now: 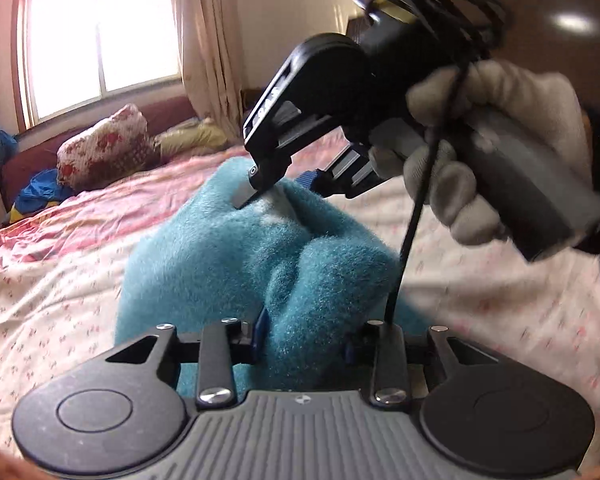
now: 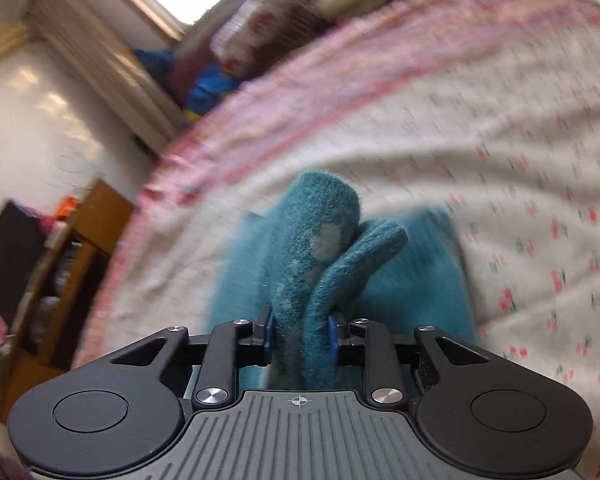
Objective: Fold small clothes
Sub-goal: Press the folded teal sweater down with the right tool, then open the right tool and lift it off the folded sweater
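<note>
A fuzzy teal garment (image 1: 220, 248) is lifted in a bunch off the bed. In the left wrist view my left gripper (image 1: 306, 338) is shut on its near fold, blue pads pressed into the fabric on both sides. Beyond it a gloved hand (image 1: 480, 160) holds my right gripper (image 1: 288, 190), whose fingertips pinch the garment's far edge. In the right wrist view, my right gripper (image 2: 300, 332) is shut on two rolled-up folds of the teal garment (image 2: 324, 216), one bearing pale grey spots. The rest of the garment hangs blurred below.
A floral bedsheet (image 1: 60, 288) with a pink border covers the bed. Patterned pillows (image 1: 104, 148) and a blue bundle (image 1: 36, 192) lie at the head under the window. A wooden shelf (image 2: 80, 248) stands beside the bed's edge.
</note>
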The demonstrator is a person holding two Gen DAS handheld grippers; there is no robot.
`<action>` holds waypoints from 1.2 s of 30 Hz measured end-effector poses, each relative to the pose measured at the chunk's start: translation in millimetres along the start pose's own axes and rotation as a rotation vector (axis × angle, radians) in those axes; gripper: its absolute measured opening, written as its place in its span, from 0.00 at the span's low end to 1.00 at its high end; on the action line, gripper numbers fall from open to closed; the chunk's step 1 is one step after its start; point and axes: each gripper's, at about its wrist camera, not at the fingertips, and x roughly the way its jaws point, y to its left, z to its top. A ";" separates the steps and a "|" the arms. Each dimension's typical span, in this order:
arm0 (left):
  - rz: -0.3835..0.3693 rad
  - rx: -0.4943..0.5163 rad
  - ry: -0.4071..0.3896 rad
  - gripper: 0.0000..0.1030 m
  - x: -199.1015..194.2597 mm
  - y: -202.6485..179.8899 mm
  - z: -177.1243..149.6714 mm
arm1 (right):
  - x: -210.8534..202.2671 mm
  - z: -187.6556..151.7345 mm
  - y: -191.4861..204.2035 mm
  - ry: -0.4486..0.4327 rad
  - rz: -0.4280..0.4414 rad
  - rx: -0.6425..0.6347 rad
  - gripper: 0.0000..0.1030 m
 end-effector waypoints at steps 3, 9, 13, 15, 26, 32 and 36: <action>-0.029 -0.042 -0.027 0.38 -0.4 -3.7 14.3 | -15.6 11.7 1.1 -0.031 0.014 -0.040 0.23; -0.076 -0.040 0.096 0.38 50.0 -33.4 -0.7 | 12.4 -5.9 -63.8 0.041 -0.140 0.071 0.23; -0.040 0.074 0.101 0.39 63.1 -54.6 -15.5 | 15.9 -16.2 -90.7 0.026 -0.100 0.160 0.24; -0.055 0.066 0.104 0.39 61.7 -51.0 -15.4 | 10.6 -12.8 -84.4 0.028 -0.128 0.130 0.27; -0.056 0.041 0.108 0.39 55.1 -48.4 -8.6 | -1.9 -17.5 -16.9 0.001 -0.106 -0.198 0.29; -0.113 0.010 0.125 0.40 4.1 -16.2 -10.1 | 7.4 -26.2 -44.7 0.011 -0.115 -0.174 0.13; -0.069 -0.061 0.086 0.41 -25.4 18.8 2.8 | 3.5 -27.1 -37.9 0.004 -0.141 -0.195 0.13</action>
